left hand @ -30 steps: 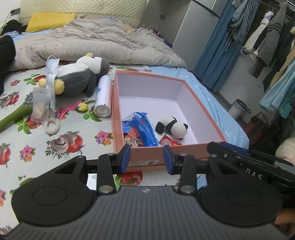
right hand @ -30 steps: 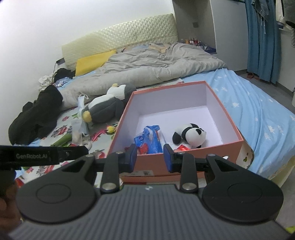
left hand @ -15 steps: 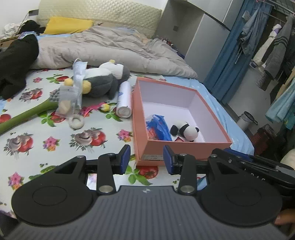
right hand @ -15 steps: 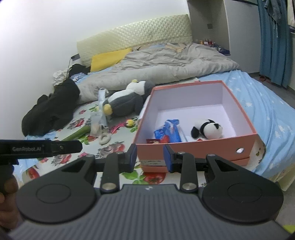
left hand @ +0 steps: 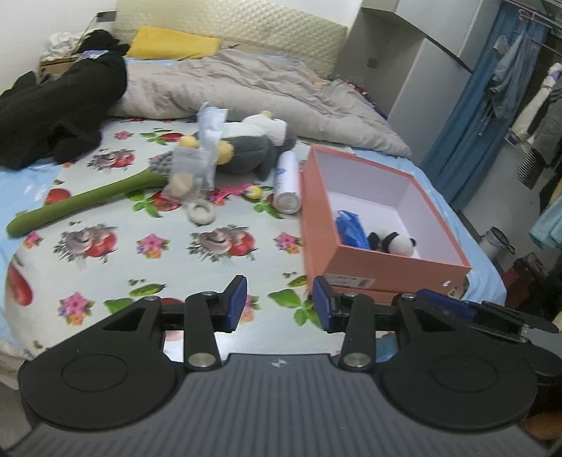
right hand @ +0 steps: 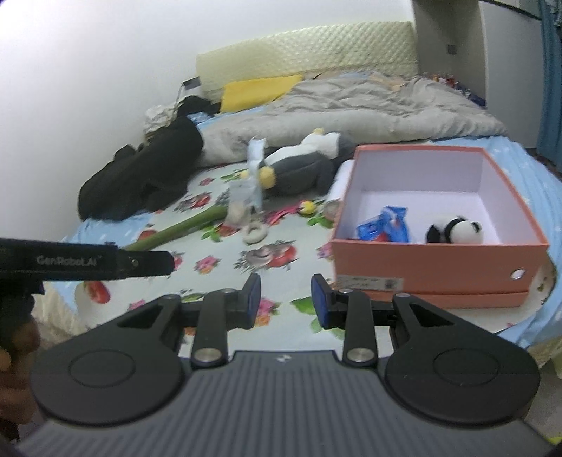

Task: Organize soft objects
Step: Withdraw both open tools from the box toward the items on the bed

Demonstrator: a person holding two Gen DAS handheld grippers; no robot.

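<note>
Floral bedsheet point(left hand: 147, 267) carries most of the work left: the grey penguin plush point(left hand: 246, 151) and a long green plush point(left hand: 84, 200) lie beside the orange box point(left hand: 383, 263), which already holds a small panda point(left hand: 397, 242) and, blurred, perhaps a blue bag point(left hand: 349, 230). Both views have pulled back from the box. Left gripper point(left hand: 279, 304) and right gripper point(right hand: 286, 300) fingers stand apart, empty.

Both wrist views off the bed's foot, facing headboard point(left hand: 232, 26) — probably sharing box point(right hand: 439, 260)
</note>
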